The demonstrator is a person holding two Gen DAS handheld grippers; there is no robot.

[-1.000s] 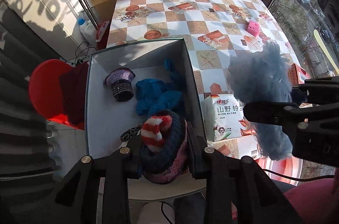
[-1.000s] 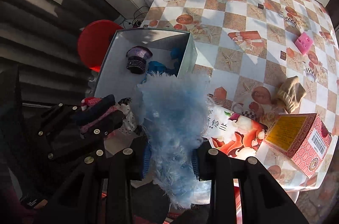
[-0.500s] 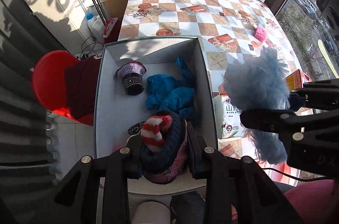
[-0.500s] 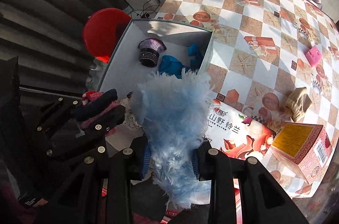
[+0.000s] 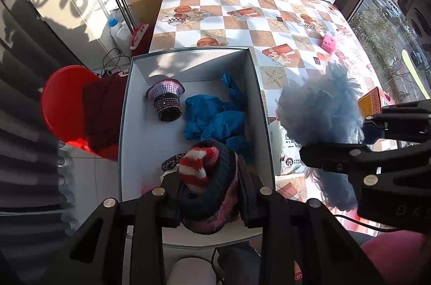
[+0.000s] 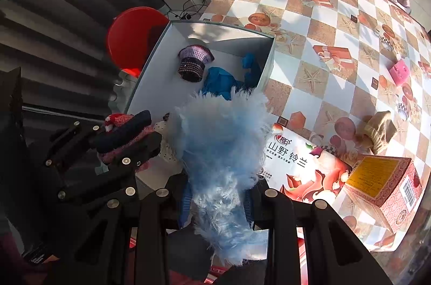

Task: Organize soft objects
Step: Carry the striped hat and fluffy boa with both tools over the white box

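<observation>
Bottom centre of left wrist view: left gripper (image 5: 208,193) clamped on knit hat (image 5: 207,185), over near end of white box (image 5: 188,61). Bottom centre of right wrist view: right gripper (image 6: 216,200) clamped on fluffy blue item (image 6: 221,144), beside box's right wall.

Box (image 5: 258,107) on table (image 5: 242,23), cloth (image 5: 215,117) inside

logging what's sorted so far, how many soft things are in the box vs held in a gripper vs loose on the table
in the box: 3 (purple knit hat, blue cloth, spotted piece)
held: 2 (striped knit hat, fluffy blue piece)
on the table: 1 (beige sock)
total: 6
</observation>
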